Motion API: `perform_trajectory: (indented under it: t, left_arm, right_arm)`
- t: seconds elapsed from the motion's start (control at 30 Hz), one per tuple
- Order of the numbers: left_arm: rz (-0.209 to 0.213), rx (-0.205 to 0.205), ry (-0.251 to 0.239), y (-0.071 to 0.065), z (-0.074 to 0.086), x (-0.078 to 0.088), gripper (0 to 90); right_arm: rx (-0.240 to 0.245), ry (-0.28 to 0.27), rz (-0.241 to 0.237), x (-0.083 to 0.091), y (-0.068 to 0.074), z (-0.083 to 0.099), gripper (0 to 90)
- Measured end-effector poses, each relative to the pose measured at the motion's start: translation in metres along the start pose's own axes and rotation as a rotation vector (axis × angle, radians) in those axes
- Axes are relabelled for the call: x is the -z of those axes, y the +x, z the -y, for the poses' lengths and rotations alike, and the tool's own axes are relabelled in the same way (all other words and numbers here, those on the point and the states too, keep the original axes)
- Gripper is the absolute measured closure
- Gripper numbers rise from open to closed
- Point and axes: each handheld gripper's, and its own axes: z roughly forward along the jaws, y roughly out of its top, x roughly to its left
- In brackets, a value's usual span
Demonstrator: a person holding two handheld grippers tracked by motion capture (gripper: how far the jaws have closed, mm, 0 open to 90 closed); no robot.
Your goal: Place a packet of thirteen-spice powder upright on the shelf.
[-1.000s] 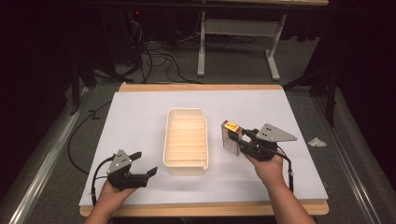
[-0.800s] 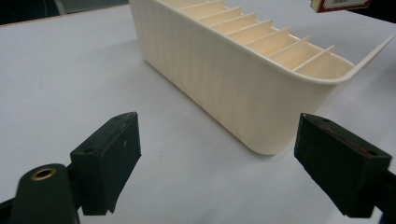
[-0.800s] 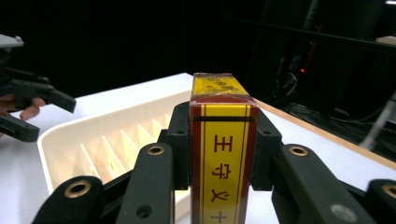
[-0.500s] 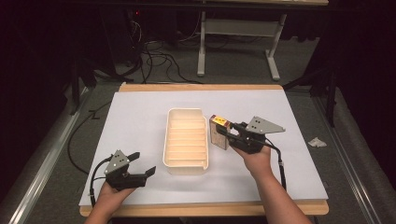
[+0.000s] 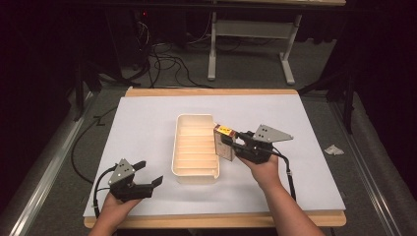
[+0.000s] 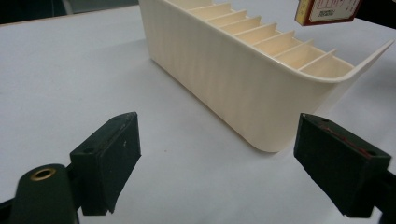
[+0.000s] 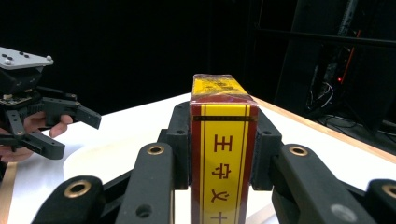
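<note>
Black fingers on the left gripper [image 5: 147, 178] stand spread wide and empty, low over the white worktop [image 5: 147, 123] near its front left corner, aimed toward the near end of the tray. Cream plastic, the tray [image 5: 195, 147] sits mid-worktop with a row of narrow slots across it; its thin walls look rigid but light, so it would likely slide if pushed. Just right of it, the right gripper [image 5: 230, 146] has its fingers clamped on a small yellow-and-red box [image 7: 222, 154], held upright off the worktop beside the tray's right rim. The box looks like light, film-wrapped cardboard: stiff along its edges, probably slippery on the faces, and liable to dent under a hard squeeze. Holding it across the two broad faces, as here, seems the soundest grip, leaving the lower end free to enter a slot.
</note>
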Motion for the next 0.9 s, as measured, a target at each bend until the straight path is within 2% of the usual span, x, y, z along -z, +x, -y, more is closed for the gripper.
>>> perform_trajectory:
  t: [0.2,0.27,0.37,0.47,0.9]
  left_arm:
    - [0.000,0.006,0.007,0.000,0.001,0.000,15.4]
    - [0.001,-0.007,0.014,0.001,0.002,0.000,15.4]
    - [0.000,-0.005,0.012,0.001,0.002,0.000,15.4]
    - [0.002,0.000,0.012,0.001,0.001,0.001,15.4]
    - [0.008,-0.003,0.026,0.000,0.002,0.001,15.3]
  right_arm:
    - [0.006,-0.003,-0.042,-0.005,0.005,-0.001,68.8]
    - [-0.003,-0.005,-0.068,-0.007,0.009,-0.001,68.8]
    - [-0.001,-0.007,-0.096,-0.011,0.014,-0.001,68.7]
    - [0.013,0.001,-0.121,-0.015,0.020,-0.001,68.8]
    - [0.014,-0.004,-0.175,-0.026,0.033,0.001,68.7]
